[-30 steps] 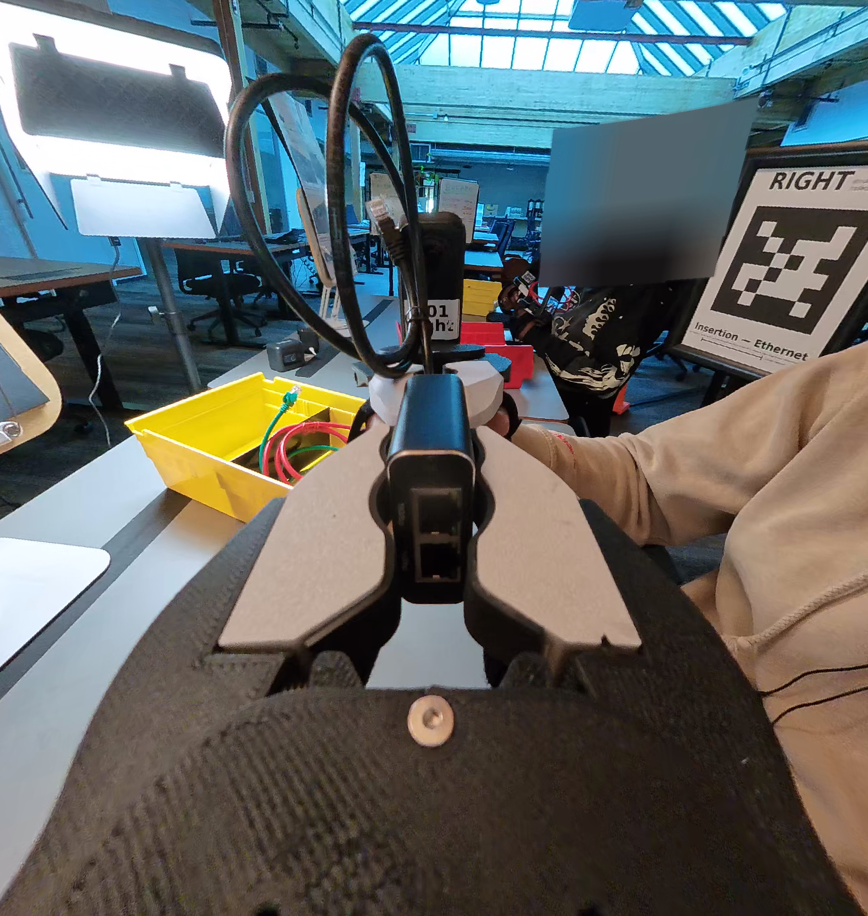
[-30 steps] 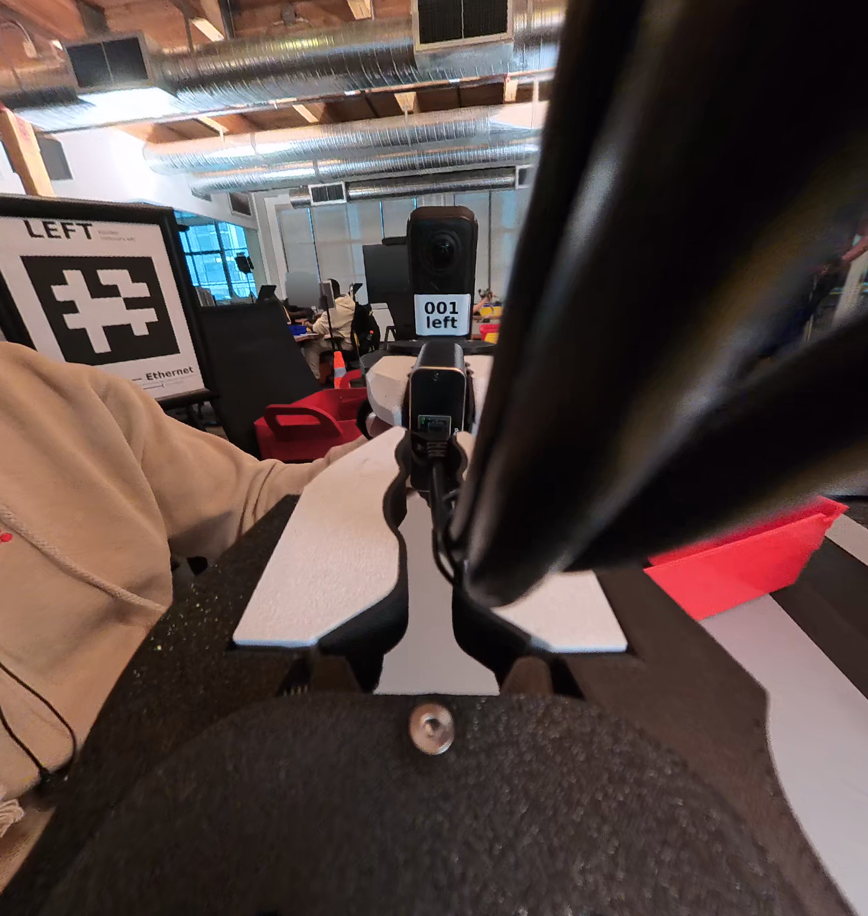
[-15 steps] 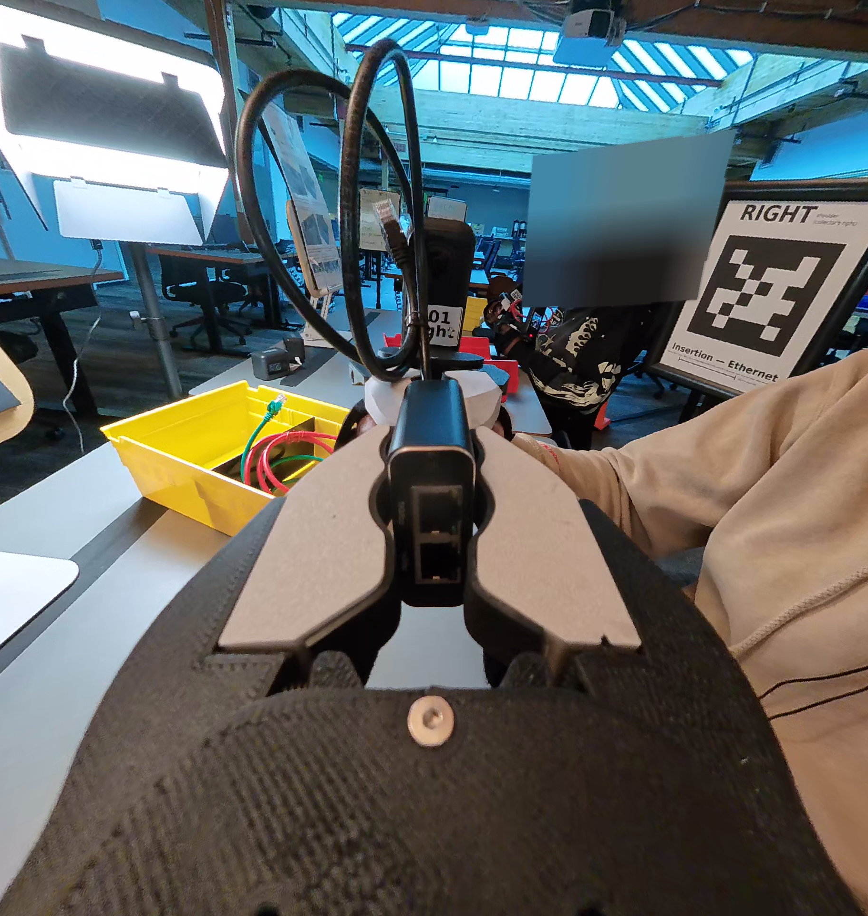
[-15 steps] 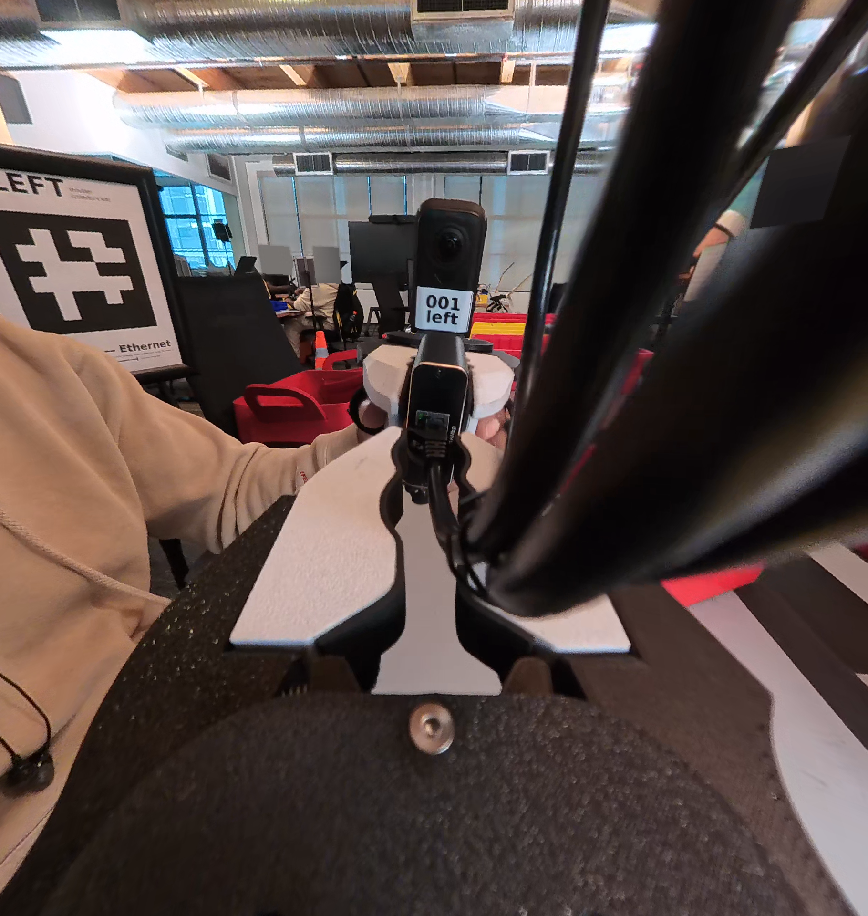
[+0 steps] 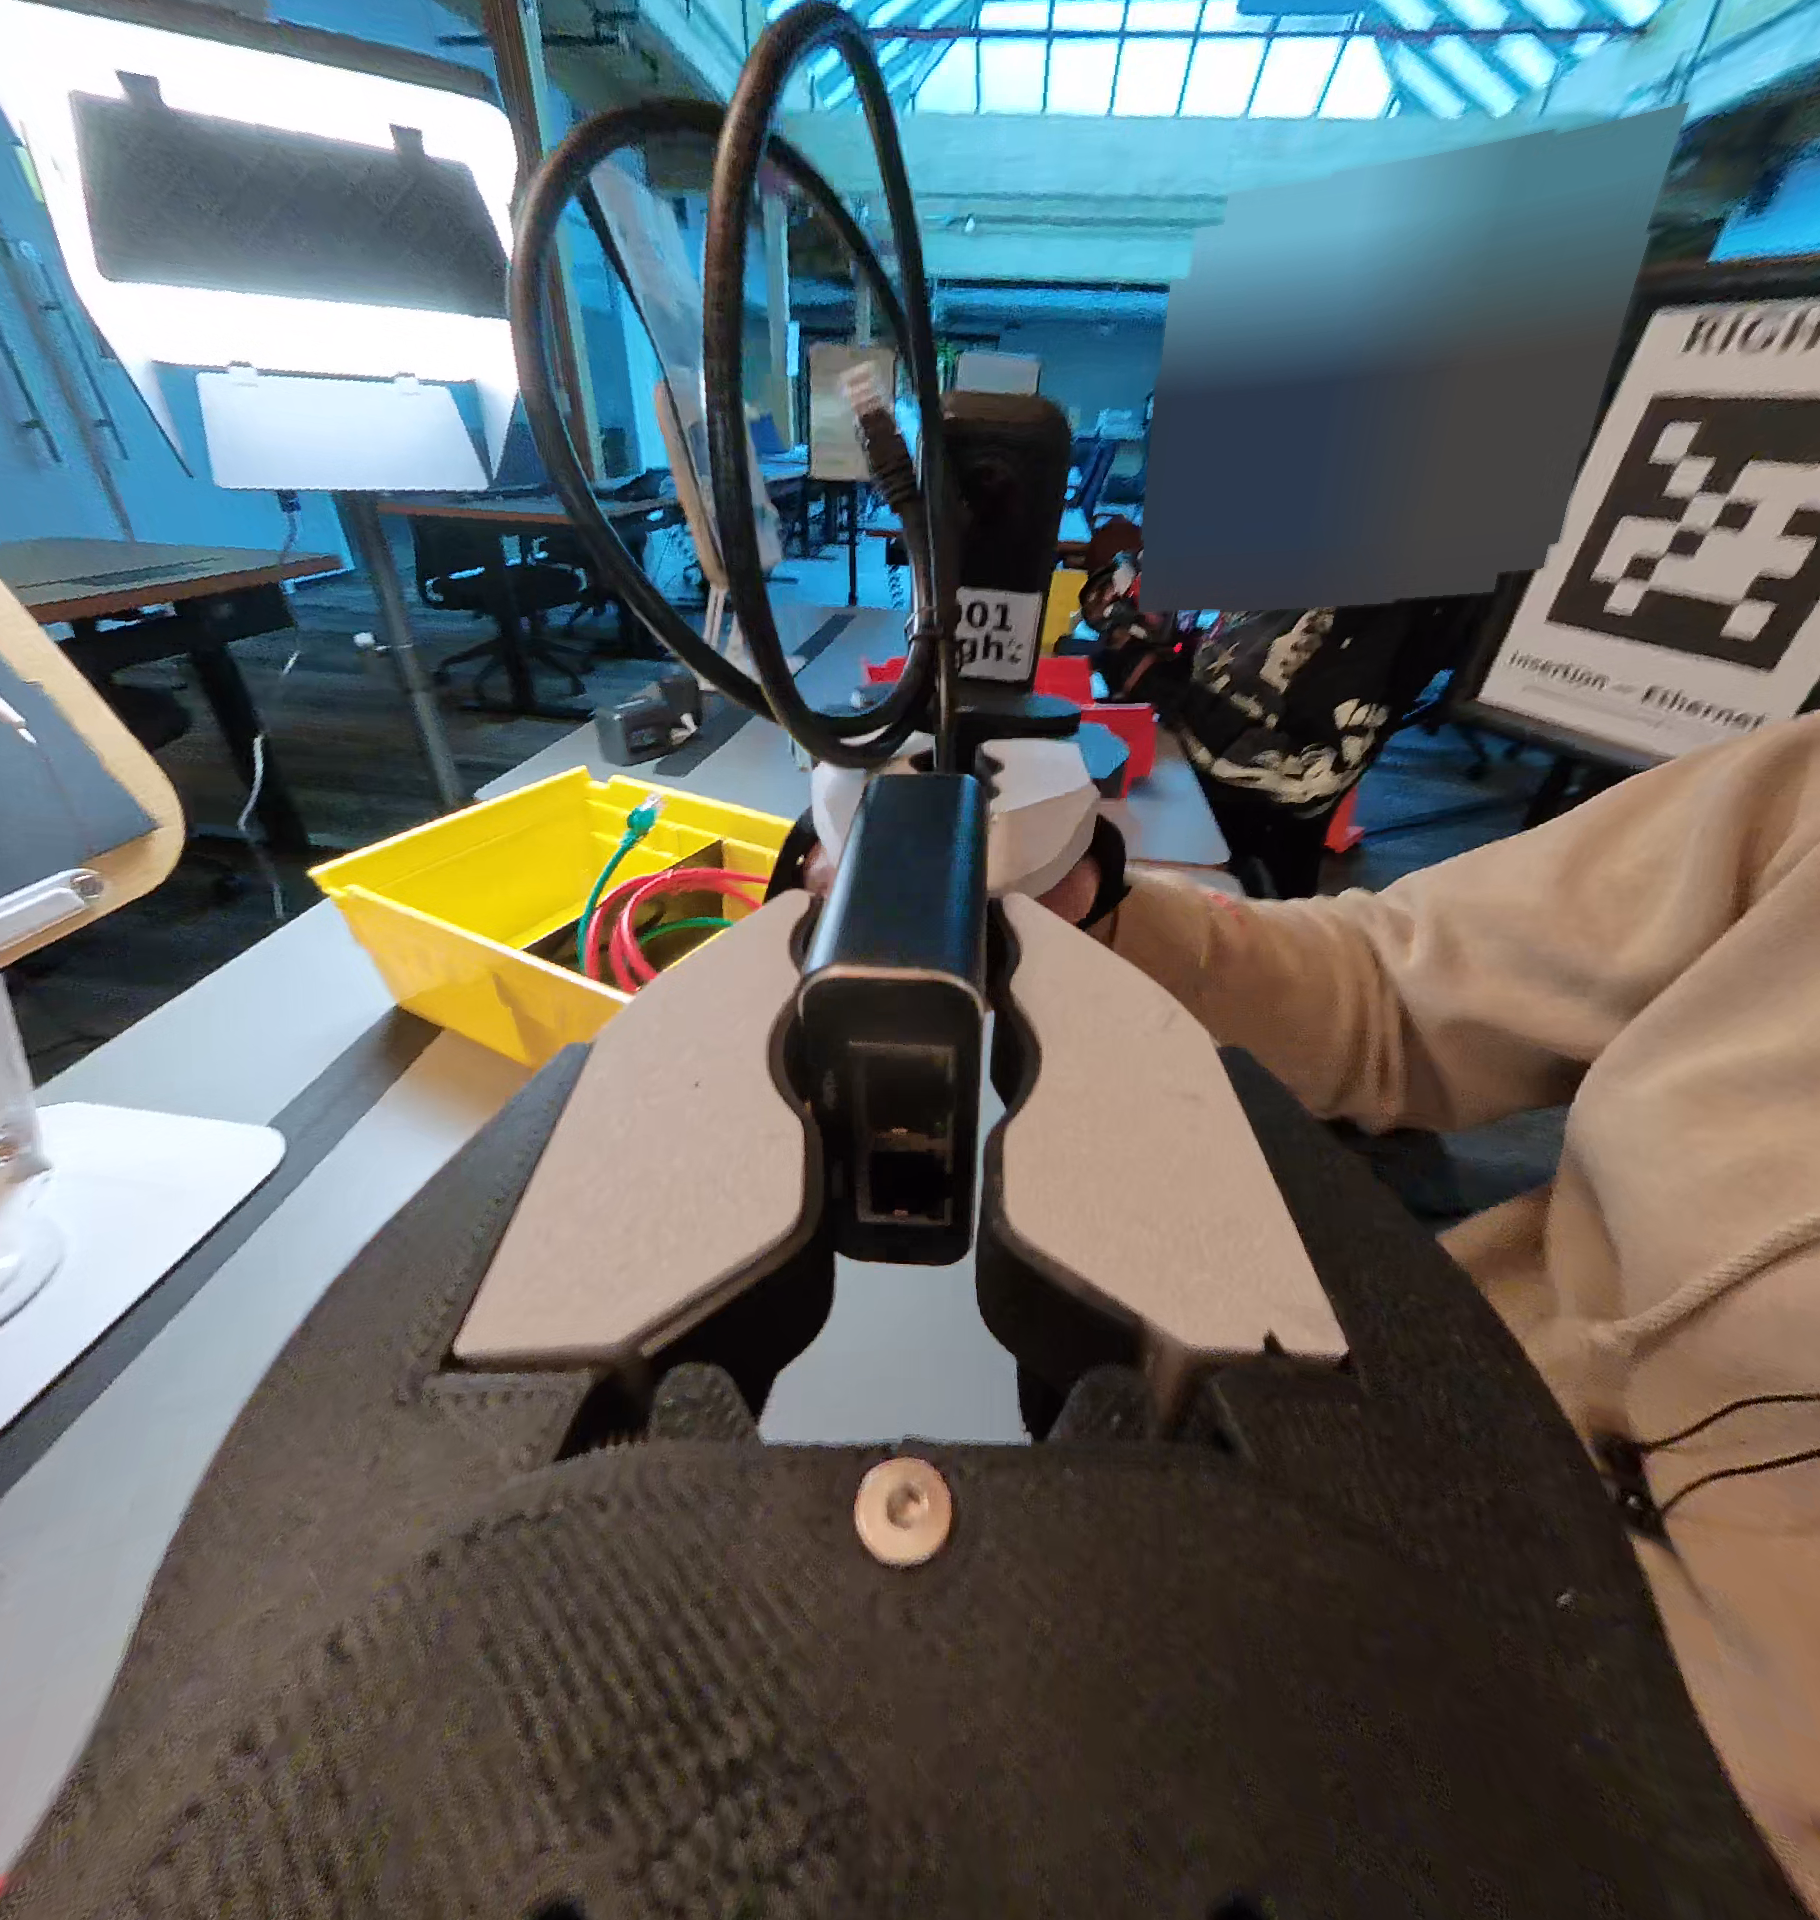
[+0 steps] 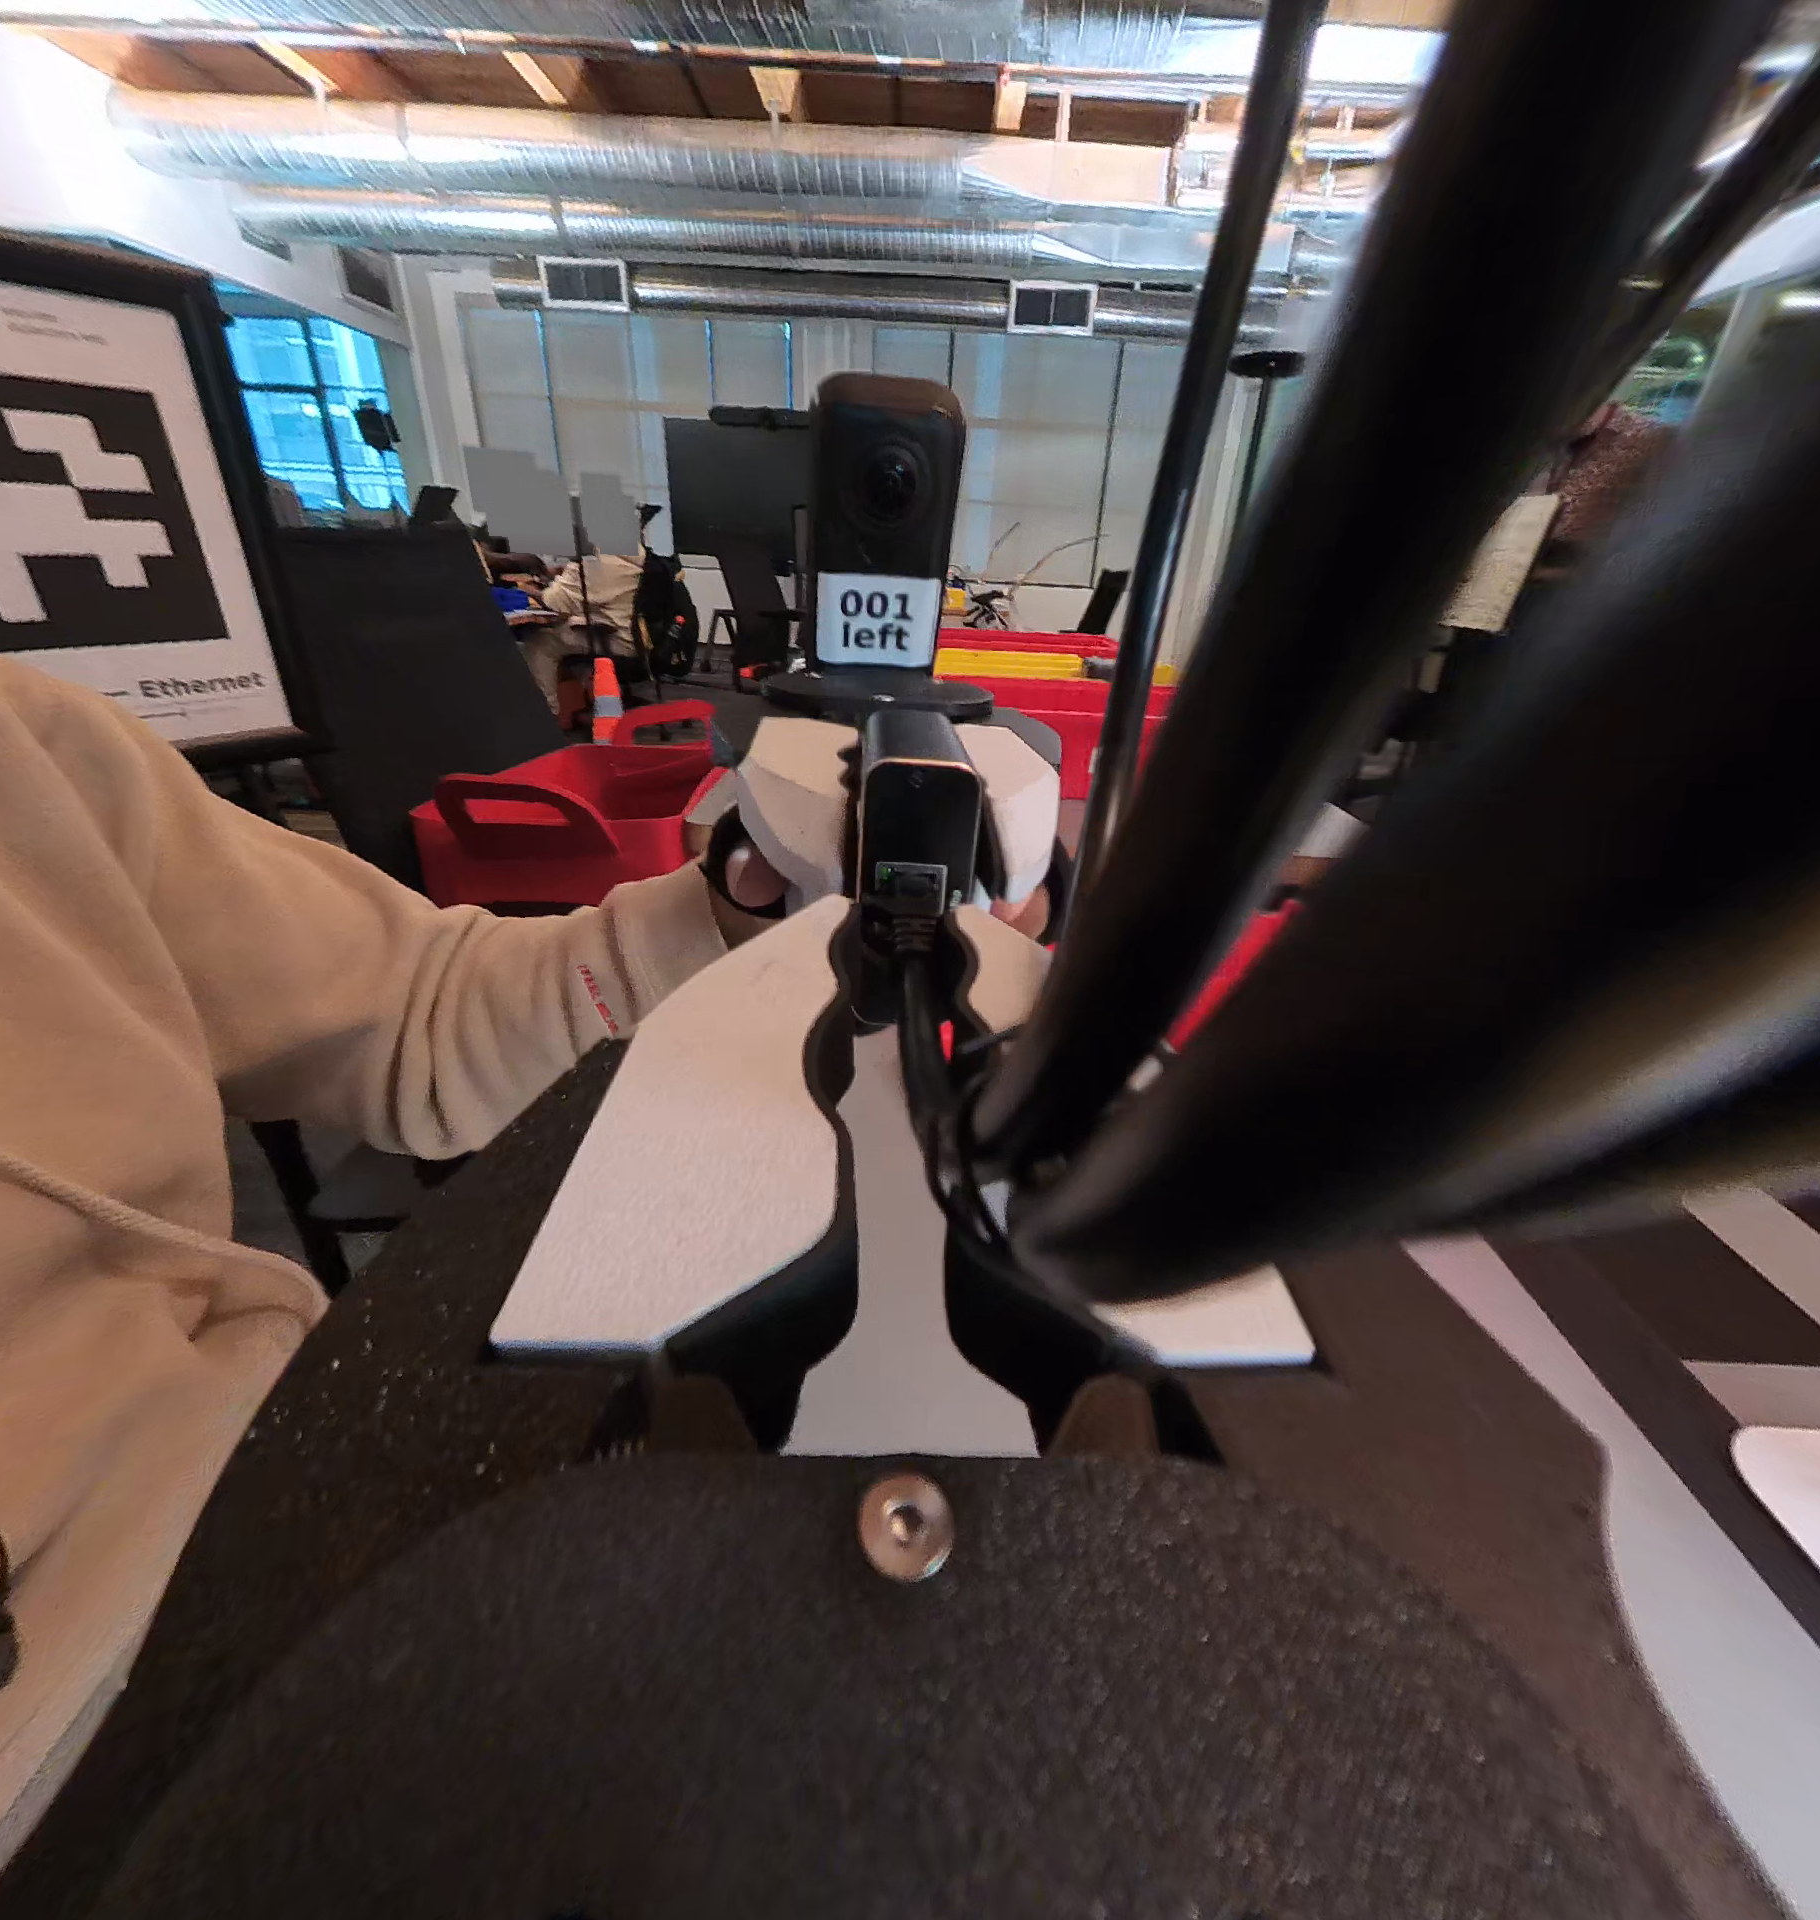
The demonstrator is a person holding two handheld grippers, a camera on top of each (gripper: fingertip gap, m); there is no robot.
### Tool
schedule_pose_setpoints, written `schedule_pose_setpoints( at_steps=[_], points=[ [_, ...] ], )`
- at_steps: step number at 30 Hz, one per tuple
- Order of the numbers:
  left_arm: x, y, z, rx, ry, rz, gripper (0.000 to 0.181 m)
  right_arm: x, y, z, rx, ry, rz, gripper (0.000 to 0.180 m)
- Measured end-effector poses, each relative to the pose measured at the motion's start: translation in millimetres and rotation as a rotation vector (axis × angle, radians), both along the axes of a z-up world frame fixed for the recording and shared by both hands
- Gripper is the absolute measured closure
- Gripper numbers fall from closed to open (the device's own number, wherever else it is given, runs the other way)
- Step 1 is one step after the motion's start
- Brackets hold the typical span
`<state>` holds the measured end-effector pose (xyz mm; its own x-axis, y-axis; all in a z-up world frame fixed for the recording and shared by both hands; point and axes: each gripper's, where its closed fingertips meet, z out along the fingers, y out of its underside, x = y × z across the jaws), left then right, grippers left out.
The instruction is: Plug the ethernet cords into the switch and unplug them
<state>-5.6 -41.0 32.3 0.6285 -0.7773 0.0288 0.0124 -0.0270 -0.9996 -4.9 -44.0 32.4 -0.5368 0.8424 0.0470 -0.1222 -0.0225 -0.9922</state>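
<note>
My left gripper (image 5: 901, 935) is shut on a small black switch (image 5: 895, 1039), held above the table with two ports facing the left wrist camera. In the right wrist view the switch (image 6: 921, 821) faces me; its upper port is open. My right gripper (image 6: 906, 935) is shut on the plug of a black ethernet cord (image 6: 921, 1049), which sits in the switch's lower port. The cord's loops (image 5: 729, 416) rise above both grippers, and its free plug (image 5: 870, 416) points up. Blurred loops (image 6: 1301, 727) fill the right of the right wrist view.
A yellow bin (image 5: 449, 935) holding red and green cords (image 5: 667, 914) stands on the grey table at left. A white stand base (image 5: 85, 1195) is at the near left. Red bins (image 6: 573, 831) and framed marker boards (image 5: 1716, 520) stand behind. A beige sleeve (image 5: 1457, 987) is on the right. Only a small space, under 4 cm, lies between the two pairs of fingers.
Both grips are unchanged. The two grippers have shifted slightly together and the cord loops have swayed; the background has moved a little in both views.
</note>
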Motion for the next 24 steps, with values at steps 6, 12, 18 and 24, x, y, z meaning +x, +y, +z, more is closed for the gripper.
schedule_pose_setpoints(
  at_steps=[6, 12, 18, 24],
  points=[
    [-3.9, 0.7, 0.0, 0.032, 0.103, 0.094, 0.154, -6.5, 5.4, 1.4, 0.078, 0.027, -0.141, 0.165],
    [-3.5, -1.7, 8.4, 0.09, 0.097, 0.12, 0.154, -6.4, 3.5, 9.0, 0.075, 0.087, -0.192, 0.164],
    [-3.2, -2.0, 16.4, 0.136, 0.108, 0.124, 0.153, -3.9, 3.3, 16.4, 0.073, 0.115, -0.206, 0.165],
    [-2.0, 1.8, 19.4, 0.152, 0.074, 0.131, 0.154, -1.9, 7.9, 18.5, 0.071, 0.082, -0.204, 0.165]
  ],
)
